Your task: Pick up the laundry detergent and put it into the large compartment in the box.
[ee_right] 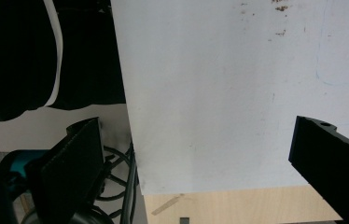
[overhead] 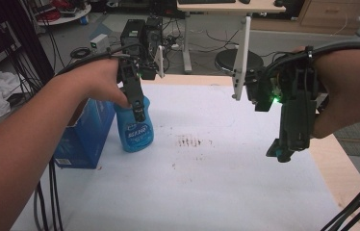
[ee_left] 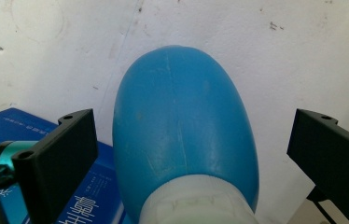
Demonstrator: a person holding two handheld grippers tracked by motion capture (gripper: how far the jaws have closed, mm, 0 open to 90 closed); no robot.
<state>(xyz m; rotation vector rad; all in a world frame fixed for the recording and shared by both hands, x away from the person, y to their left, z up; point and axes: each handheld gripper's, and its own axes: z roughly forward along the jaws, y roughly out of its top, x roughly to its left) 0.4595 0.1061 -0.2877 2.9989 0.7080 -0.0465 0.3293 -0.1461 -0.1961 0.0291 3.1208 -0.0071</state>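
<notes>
A blue plastic bottle [overhead: 135, 131] with a white label stands on the white table sheet [overhead: 216, 187], left of centre. My left gripper [overhead: 137, 109] points down over its top. In the left gripper view the bottle [ee_left: 182, 126] with its white cap sits between the two black jaws of the left gripper [ee_left: 195, 122]. The jaws stand wide apart and touch nothing, so the gripper is open. My right gripper [overhead: 282, 152] hangs above the sheet's right side. In its own view the right gripper [ee_right: 199, 129] is open, with bare sheet between the jaws.
A blue carton [overhead: 84, 137] stands right beside the bottle on its left and appears again as a blue box [ee_left: 4, 128]. Brown stains [overhead: 192, 142] mark the sheet's middle. The wooden table edge [overhead: 334, 166] runs along the right. A desk leg [overhead: 241, 57] and cables lie beyond.
</notes>
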